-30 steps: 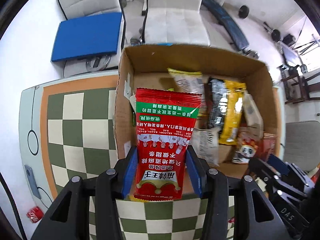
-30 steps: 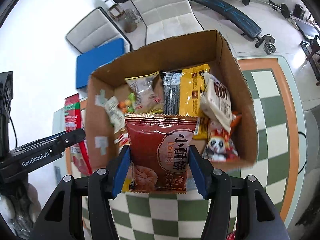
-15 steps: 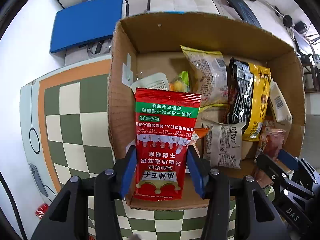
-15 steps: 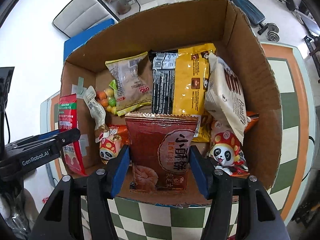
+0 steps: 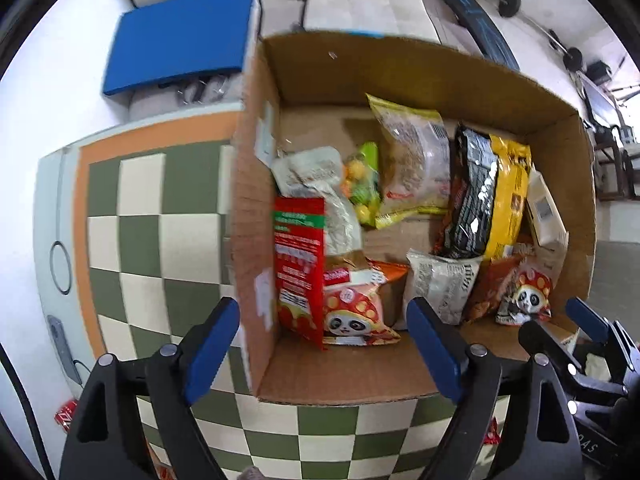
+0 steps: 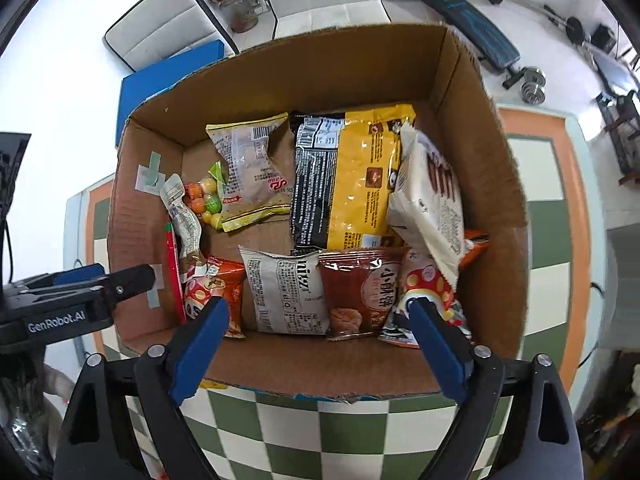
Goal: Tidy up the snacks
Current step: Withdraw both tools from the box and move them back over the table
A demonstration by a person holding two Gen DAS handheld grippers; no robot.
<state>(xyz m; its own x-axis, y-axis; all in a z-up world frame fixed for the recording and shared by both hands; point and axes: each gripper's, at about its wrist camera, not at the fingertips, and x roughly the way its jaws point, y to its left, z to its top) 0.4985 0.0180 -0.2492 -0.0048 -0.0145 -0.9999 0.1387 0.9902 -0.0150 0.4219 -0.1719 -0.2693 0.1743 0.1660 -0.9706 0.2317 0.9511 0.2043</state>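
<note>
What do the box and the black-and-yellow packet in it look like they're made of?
The box looks like plain brown corrugated cardboard: matte, with fluting showing on its side walls and a ragged torn edge at the near rim. The black-and-yellow packet seems to be glossy plastic film: it shows bright glints and soft creases. Whether it is foil-lined I cannot tell.
</note>
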